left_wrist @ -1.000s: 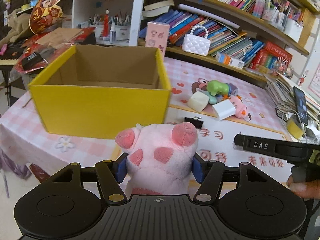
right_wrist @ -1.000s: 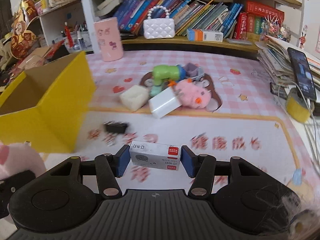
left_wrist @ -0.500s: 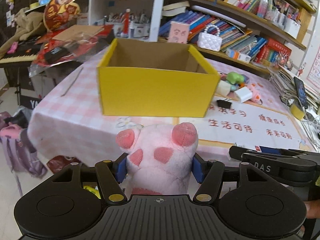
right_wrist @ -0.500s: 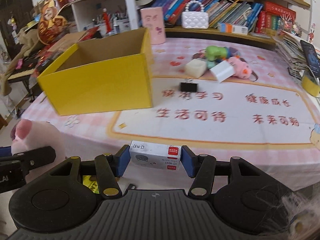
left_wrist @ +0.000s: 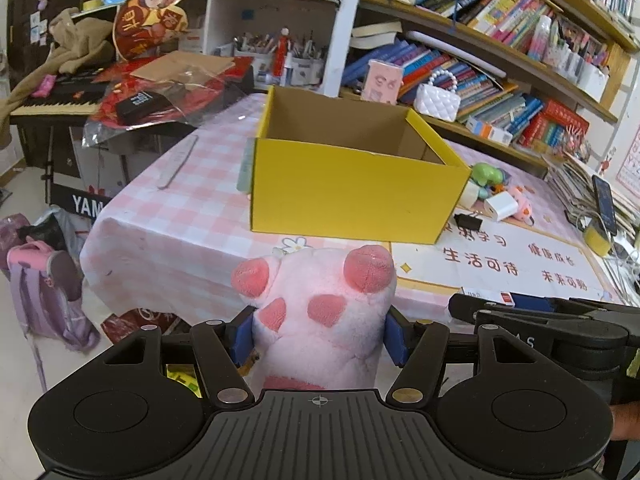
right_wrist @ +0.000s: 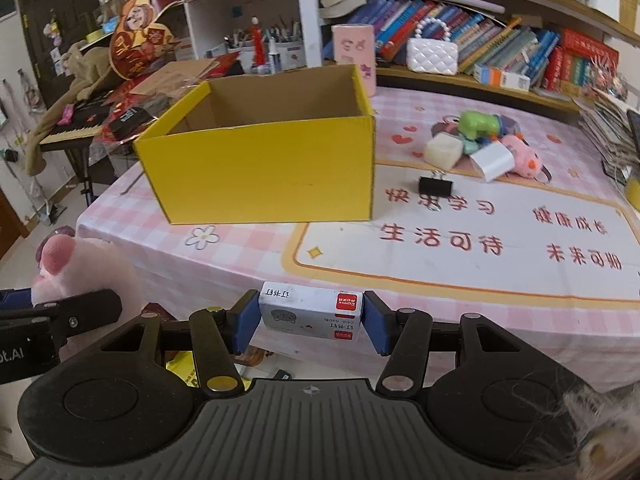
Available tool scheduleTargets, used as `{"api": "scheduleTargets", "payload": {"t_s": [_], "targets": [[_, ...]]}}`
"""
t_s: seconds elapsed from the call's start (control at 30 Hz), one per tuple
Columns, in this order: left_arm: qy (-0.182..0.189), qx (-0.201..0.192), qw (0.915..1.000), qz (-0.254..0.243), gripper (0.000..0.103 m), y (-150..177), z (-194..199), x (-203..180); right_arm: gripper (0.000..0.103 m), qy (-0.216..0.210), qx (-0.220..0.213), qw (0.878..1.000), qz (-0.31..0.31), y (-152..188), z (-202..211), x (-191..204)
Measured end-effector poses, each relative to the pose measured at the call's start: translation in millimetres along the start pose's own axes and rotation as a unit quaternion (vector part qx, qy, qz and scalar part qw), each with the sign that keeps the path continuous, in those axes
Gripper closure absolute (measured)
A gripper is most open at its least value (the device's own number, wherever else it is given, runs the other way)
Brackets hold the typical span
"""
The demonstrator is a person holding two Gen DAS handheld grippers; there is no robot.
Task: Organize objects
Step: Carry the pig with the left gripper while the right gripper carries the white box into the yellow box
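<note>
Both grippers loaded, off the table edge.
Left gripper [left_wrist: 320, 334] clamps pink plush [left_wrist: 320, 312]; right gripper [right_wrist: 310, 322] clamps staple box [right_wrist: 310, 316] (yellow box [right_wrist: 260, 168] open-topped).

Bright even daylight, soft shadows, sharp centre — fisheye-bent edges, dark corners

A: What is the left gripper [left_wrist: 320, 334] holding?

B: A pink plush toy [left_wrist: 320, 312], pinched between both blue pads [left_wrist: 241, 334], out past the table edge.

A: And beyond it?

B: An open yellow cardboard box [left_wrist: 352, 196] on the pink checked tablecloth [left_wrist: 180, 216], its inside showing bare brown.

A: Anything right of the box?

B: A black binder clip [left_wrist: 469, 221], a white charger block [left_wrist: 500, 206] and a green toy [left_wrist: 488, 173], clustered. The right gripper [left_wrist: 536, 312] shows at the right edge, low.
</note>
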State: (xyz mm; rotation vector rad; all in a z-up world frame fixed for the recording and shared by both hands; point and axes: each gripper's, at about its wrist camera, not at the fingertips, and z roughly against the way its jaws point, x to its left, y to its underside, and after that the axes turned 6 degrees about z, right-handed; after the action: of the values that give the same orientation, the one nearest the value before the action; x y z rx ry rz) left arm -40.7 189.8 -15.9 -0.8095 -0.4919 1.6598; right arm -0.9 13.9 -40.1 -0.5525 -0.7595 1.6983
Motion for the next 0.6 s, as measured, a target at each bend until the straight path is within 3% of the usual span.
{"api": "scheduleTargets", "payload": {"t_s": [0.6], "targets": [[0.015, -0.005, 0.9999, 0.000, 0.041, -8.6, -7.7, 3.1, 0.051, 0.021, -0.001, 1.000, -0.003, -10.0, -6.2, -0.1]]}}
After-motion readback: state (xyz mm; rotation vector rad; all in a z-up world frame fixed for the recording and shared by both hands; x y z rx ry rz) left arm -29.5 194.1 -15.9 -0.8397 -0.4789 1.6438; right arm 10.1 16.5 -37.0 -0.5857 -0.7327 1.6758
